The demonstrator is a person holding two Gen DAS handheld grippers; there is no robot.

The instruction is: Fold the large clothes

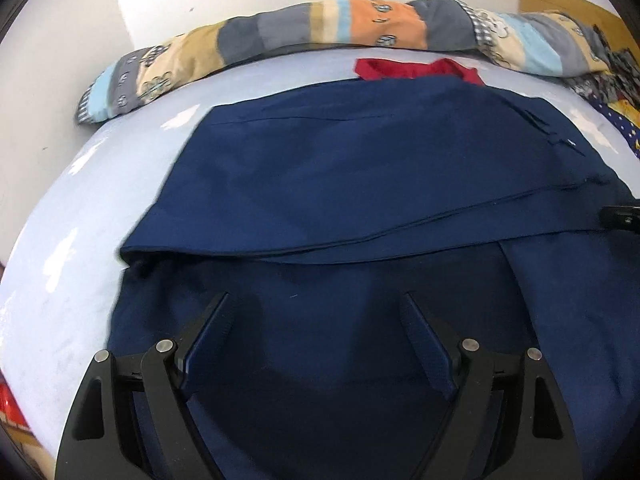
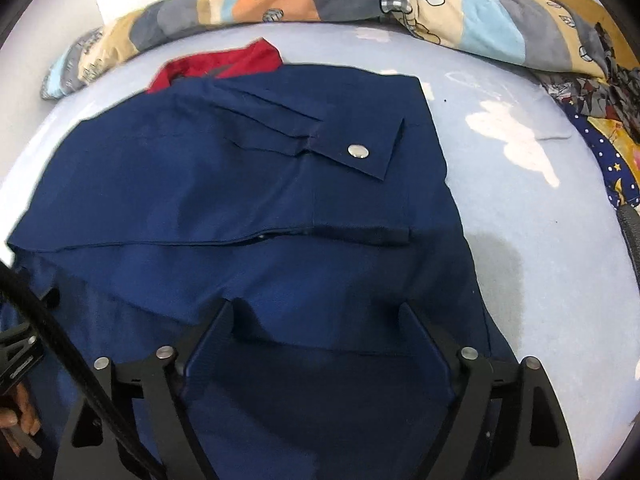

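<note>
While angled down | left gripper [image 1: 316,308] wide | right gripper [image 2: 316,316] wide | over navy garment [image 1: 360,160]

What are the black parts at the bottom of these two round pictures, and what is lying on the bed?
The black parts are two-finger grippers that a person holds, one in each hand. A wide-angle camera on each looks along its fingers. One picture is from the left gripper, the other from the right gripper. Both stand open above a navy garment, holding nothing. The garment has a red collar and a cuff with a metal snap, and is partly folded on a light blue sheet. A patterned blanket lies bunched along the wall behind.
</note>
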